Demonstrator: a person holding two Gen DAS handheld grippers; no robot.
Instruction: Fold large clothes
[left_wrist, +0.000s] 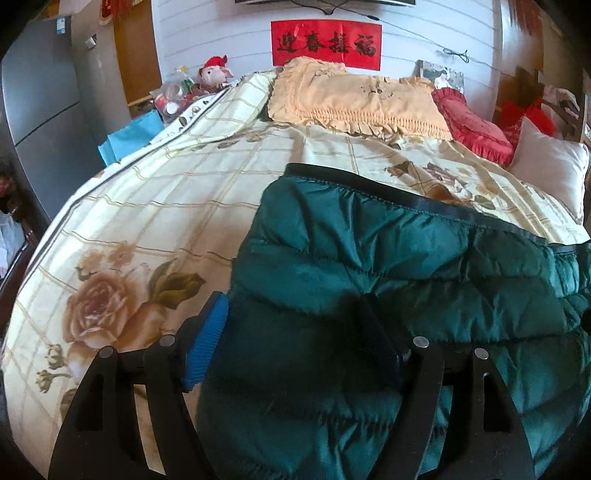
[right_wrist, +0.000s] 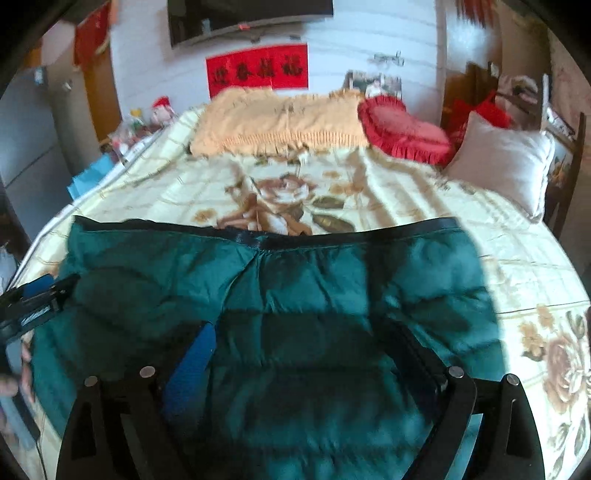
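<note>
Left claw (left_wrist: 295, 332): jaws are held wide apart over the near left part of the jacket; puffy fabric is seen bulging between the blue-padded left finger (left_wrist: 207, 343) and the dark right finger, and whether the pads press it cannot be told.
Right claw (right_wrist: 303, 354): jaws are spread near their widest; jacket fabric lies between them, no clamping is seen, and the view is blurred.
Left claw in right view (right_wrist: 40, 295): it is seen at the jacket's left edge, with part of a hand (right_wrist: 11, 384) glimpsed below it.
Task item: a dark green quilted down jacket (left_wrist: 388, 295) is laid flat on the near part of the bed, with its black-trimmed edge (right_wrist: 258, 236) turned toward the headboard end.
Bed cover: a cream checked bedspread with rose print (left_wrist: 155, 206) is spread under the jacket.
Far end of bed: a frilled peach pillow cover (left_wrist: 351, 99) is laid across, a red frilled cushion (left_wrist: 476, 129) just to its right, and a pale pillow (left_wrist: 550, 166) beyond that.
Wall: a red banner with black characters (left_wrist: 325, 42) is fixed above the pillows.
Left of bed: a plush toy (left_wrist: 216, 72), a light blue bag (left_wrist: 136, 133) and a grey refrigerator (left_wrist: 40, 96) are noted.
</note>
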